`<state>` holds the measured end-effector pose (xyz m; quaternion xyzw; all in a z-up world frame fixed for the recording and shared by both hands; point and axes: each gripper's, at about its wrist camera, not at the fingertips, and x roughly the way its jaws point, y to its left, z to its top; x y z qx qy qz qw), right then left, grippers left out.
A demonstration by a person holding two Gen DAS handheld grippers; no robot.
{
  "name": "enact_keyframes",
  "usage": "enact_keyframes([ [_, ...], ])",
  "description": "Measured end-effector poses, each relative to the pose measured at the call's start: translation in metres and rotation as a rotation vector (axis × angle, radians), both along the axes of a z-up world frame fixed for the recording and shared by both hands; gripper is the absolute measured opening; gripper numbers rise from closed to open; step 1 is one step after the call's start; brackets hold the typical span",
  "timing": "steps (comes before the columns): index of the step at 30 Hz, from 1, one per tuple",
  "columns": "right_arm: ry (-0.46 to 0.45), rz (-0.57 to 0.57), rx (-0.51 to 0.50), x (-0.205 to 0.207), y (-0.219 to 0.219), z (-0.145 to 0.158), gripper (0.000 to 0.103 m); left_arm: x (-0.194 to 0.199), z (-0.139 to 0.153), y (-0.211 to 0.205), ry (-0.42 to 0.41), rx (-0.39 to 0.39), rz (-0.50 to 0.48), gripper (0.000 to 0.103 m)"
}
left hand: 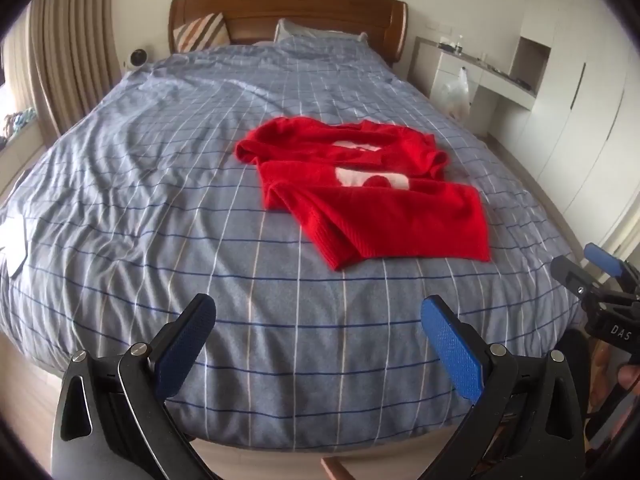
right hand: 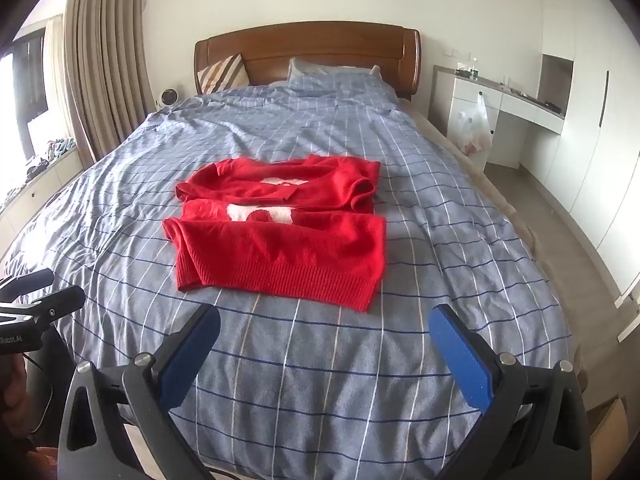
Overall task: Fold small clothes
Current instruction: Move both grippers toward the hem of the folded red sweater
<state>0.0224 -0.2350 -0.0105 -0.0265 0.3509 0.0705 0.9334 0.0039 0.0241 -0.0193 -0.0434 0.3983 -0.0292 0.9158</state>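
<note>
Red sweater (right hand: 280, 232) lies mid-bed on the blue checked duvet (right hand: 320, 380), rumpled, w/ sleeves pulled in across the chest and a crosswise crease through the white motif; ribbed hem nearest the foot of the bed. Looks like either a part-done fold or a loose heap, can't tell which, so the step in hand reads as approach/pre-grasp. Left hand-held gripper (left hand: 318, 344) hovers over the near end of the bed, fingers spread wide, nothing between them; right hand-held gripper (right hand: 324, 352) same, spread and empty, well short of the hem. Next move prob. needs both going fwd to pinch the hem corners, one each side, then lifting toward the collar. Knit is soft and thick, may bunch or drag the duvet. Around: wooden headboard (right hand: 308, 52), striped cushion (right hand: 222, 74), pillow (right hand: 332, 74), plastic bag (right hand: 474, 124) hung at the white desk to the right, curtains (right hand: 104, 60) left. Nothing lies between grippers and sweater.
</note>
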Motion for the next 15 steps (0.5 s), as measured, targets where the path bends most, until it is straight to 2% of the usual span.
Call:
enact_keyframes([
  [6, 0.026, -0.005, 0.014, 0.004, 0.001, -0.004, 0.103, -0.001, -0.001, -0.002, 0.001, -0.003, -0.015, 0.103],
  [15, 0.020, 0.018, -0.020, 0.003, 0.009, -0.007, 0.103, 0.005, -0.012, 0.002, 0.015, -0.006, -0.012, 0.103],
])
